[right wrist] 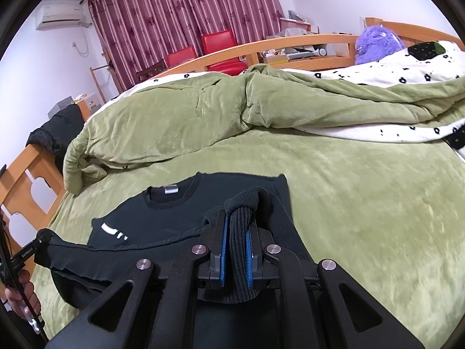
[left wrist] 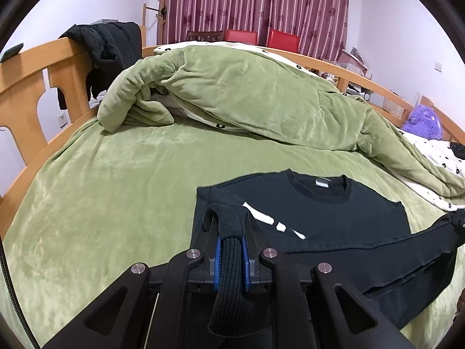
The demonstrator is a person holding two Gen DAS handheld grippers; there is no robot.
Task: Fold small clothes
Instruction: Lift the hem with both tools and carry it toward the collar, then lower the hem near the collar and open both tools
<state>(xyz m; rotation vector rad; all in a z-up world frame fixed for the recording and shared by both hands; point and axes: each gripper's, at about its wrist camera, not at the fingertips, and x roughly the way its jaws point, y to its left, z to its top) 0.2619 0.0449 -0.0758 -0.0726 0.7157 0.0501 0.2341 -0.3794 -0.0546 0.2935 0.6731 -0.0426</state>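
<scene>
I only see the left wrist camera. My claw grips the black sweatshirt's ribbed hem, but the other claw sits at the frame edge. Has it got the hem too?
Observer: Yes, the right claw is shut on the ribbed hem of the black sweatshirt.
Operator: What lies right of the sweatshirt?
Observer: Green blanket, directly beside it.
Operator: Can you see my claw from there?
Observer: Yes, at the frame's left edge a hand holds the left claw, fabric bunched at its tip.
</scene>
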